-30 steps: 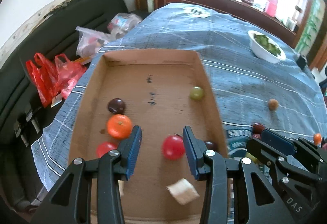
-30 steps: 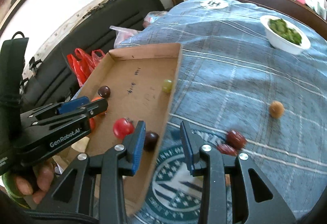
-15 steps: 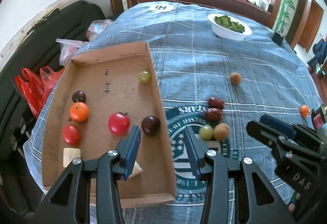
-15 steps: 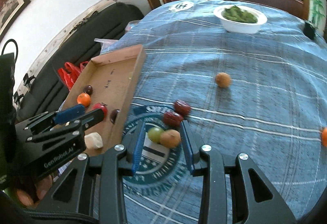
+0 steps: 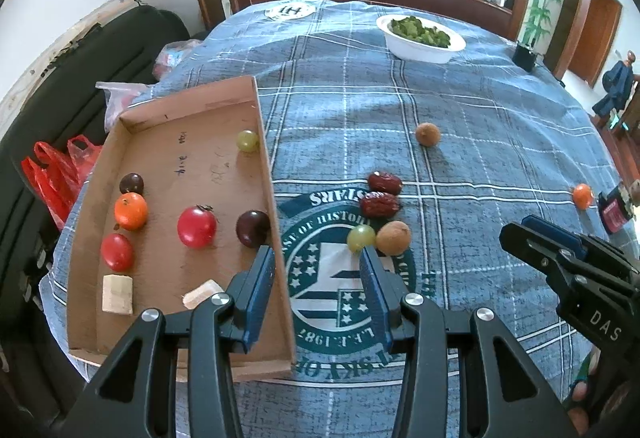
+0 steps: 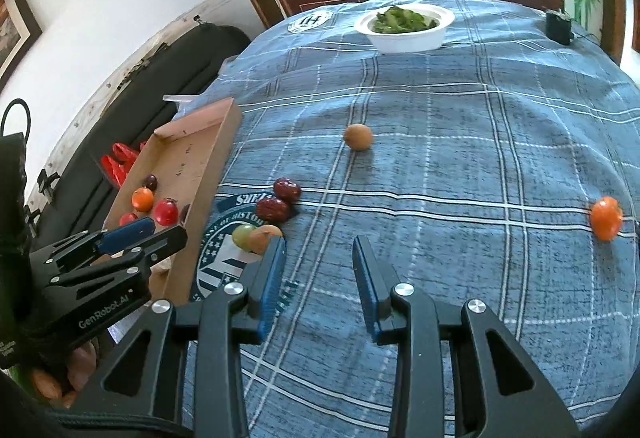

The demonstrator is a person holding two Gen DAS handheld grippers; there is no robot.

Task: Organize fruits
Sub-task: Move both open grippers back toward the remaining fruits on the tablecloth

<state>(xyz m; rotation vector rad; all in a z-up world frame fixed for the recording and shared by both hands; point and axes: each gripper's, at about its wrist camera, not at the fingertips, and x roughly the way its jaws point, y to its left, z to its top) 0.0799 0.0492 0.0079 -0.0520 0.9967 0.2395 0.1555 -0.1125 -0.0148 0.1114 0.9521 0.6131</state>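
Blue plaid tablecloth [image 5: 460, 110] now filled both views, since both empty grippers had swung off the cardboard tray [image 5: 86, 238] toward loose fruit; left gripper [image 5: 318, 258] part-open near a green grape [image 5: 361, 237], right gripper [image 6: 318, 258] narrower, tray holding tomatoes, dark plums, a grape.

Left tool [image 5: 318, 270] and right tool [image 6: 319, 258]: jaws apart, empty.
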